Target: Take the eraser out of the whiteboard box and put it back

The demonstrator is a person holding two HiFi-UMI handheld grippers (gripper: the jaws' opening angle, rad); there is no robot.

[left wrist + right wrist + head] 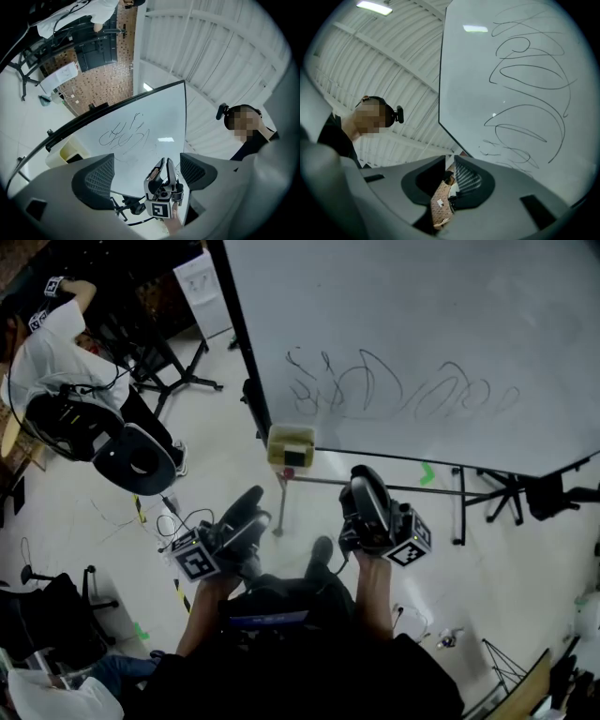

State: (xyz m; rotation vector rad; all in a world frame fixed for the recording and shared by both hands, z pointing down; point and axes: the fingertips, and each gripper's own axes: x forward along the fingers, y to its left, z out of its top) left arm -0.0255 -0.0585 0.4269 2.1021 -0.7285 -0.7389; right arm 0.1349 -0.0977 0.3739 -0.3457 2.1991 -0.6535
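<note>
the right gripper (449,185) grips the eraser (440,208), thin between its nearly closed jaws, probably light, stiff-backed and soft-faced, so pinch its hard edges; the left gripper (251,505) gapes empty, whiteboard box (291,446) ahead.

Nothing can be read. The whiteboard (422,324) carries only looping scribbles, no letters. The marker cubes (197,563) show black-and-white square patterns, not words. Print on the far-left sheet (199,282) and the tag on the eraser (440,208) are too small.
</note>
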